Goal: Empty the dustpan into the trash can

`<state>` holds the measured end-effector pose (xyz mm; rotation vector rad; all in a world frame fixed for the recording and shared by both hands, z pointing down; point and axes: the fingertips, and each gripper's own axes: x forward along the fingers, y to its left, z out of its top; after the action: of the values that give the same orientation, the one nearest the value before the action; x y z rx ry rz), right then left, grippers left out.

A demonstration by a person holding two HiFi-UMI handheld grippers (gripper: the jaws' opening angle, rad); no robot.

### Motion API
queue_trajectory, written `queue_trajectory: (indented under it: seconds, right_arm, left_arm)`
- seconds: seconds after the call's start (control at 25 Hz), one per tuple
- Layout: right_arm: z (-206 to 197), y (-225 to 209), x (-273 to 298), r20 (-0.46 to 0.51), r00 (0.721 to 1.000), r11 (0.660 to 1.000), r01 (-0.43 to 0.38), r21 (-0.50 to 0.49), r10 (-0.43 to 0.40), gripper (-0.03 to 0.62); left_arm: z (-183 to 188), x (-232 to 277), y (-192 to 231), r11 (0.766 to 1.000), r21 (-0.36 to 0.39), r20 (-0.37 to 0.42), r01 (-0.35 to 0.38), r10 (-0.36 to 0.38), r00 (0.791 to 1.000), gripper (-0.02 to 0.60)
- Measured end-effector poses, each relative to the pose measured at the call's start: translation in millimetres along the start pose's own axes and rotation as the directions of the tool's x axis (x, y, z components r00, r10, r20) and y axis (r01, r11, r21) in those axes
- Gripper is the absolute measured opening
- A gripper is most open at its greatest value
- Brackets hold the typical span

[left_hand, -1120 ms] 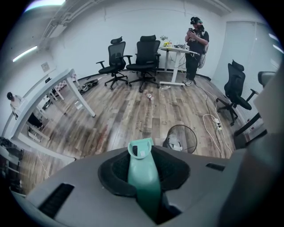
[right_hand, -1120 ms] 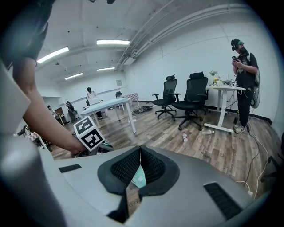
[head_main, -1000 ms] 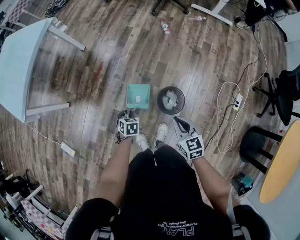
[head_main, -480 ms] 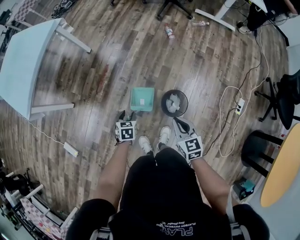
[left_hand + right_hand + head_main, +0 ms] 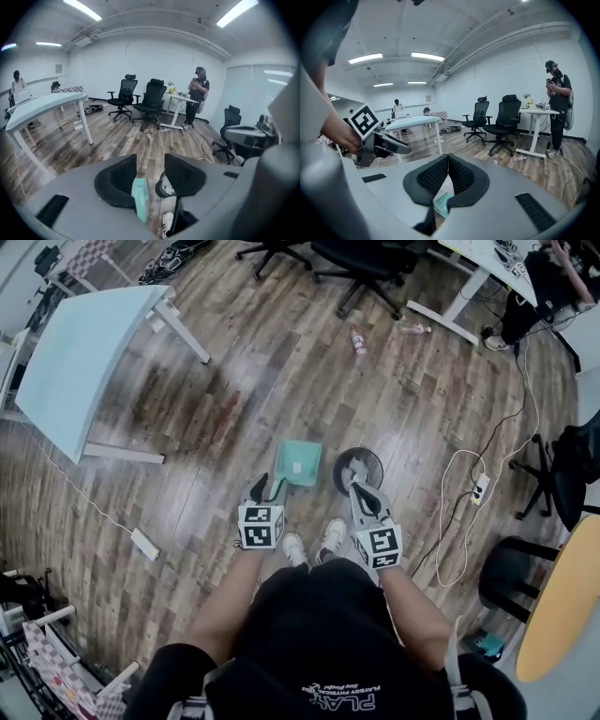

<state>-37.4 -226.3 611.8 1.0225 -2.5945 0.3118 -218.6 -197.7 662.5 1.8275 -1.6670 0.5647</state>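
A teal dustpan (image 5: 298, 463) lies flat on the wood floor, its handle toward my feet. Just right of it stands a round black trash can (image 5: 357, 470) with white scraps inside. My left gripper (image 5: 265, 487) hangs well above the handle with its jaws open and nothing between them. In the left gripper view the left gripper (image 5: 150, 171) frames the dustpan's handle (image 5: 139, 197) and the trash can (image 5: 165, 186) far below. My right gripper (image 5: 361, 493) hovers over the can's near rim. The right gripper (image 5: 448, 157) is shut and empty, with the dustpan (image 5: 443, 202) showing beneath it.
A pale blue table (image 5: 84, 362) stands at the far left and office chairs (image 5: 366, 259) at the back. A bottle (image 5: 358, 339) lies on the floor. A cable with a power strip (image 5: 480, 488) runs at the right, near a black stool (image 5: 511, 563). My shoes (image 5: 330, 535) are behind the can.
The left gripper has come off the dustpan's handle and risen; the dustpan stays on the floor beside the can. The right gripper has risen a little, and the view has pulled back.
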Motion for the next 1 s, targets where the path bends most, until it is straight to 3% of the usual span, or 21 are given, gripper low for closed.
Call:
queue_trajectory:
  seconds: [0.08,0.28,0.44,0.76,1.0]
  right_arm:
    - [19,7,0,0.037,0.999,1.0,0.014,-0.014,-0.014,0.025]
    - [59,33,-9,0.114,0.993,0.998,0.028,-0.055,-0.022,0.025]
    - [84,52,-25,0.168,0.985,0.996,0.044,-0.082,-0.029,0.025]
    - [110,84,-57,0.243,0.965,0.987,0.127,-0.096,-0.1,0.025]
    - [130,91,-82,0.283,0.951,0.981,0.162,-0.107,-0.126,0.025]
  left_arm:
    - [17,-19,-4,1.0,-0.001,0.052,0.012,-0.012,0.999,0.19]
    - [43,-64,-4,1.0,0.016,0.161,-0.005,0.003,0.987,0.075]
    - [55,-93,-4,1.0,0.02,0.229,-0.006,0.001,0.973,0.025]
    - [67,-144,-11,0.997,0.043,0.33,0.065,-0.076,0.941,0.023]
    - [73,-167,-24,0.993,0.079,0.359,0.084,-0.107,0.927,0.023]
